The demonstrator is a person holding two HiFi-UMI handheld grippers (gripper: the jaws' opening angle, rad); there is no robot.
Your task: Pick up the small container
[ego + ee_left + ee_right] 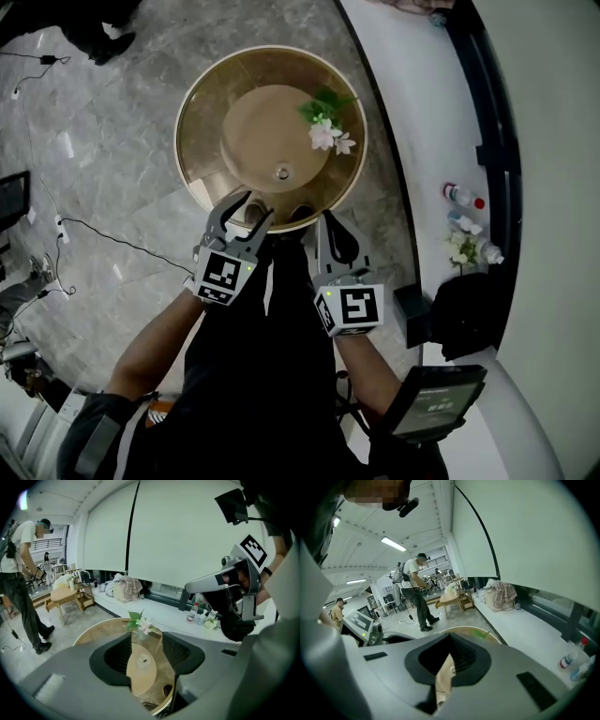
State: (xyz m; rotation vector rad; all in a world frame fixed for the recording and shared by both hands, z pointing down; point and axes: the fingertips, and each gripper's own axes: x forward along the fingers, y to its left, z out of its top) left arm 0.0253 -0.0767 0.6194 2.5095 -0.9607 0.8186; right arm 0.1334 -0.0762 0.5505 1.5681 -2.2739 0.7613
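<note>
Left gripper (249, 208): fingers partly apart, nothing between them. Right gripper (328, 225): fingers together, empty. Both hang at the near rim of the round table (202, 103). The small container (282, 172) stands untouched mid-table, beyond them. Approach, grasp and lift are outstanding.

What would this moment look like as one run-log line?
left gripper: fingers apart, empty | right gripper: fingers together, empty | small container: untouched on round table, ahead of left gripper

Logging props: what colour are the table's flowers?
Pale pink and white flowers; the head view shows them best.
</note>
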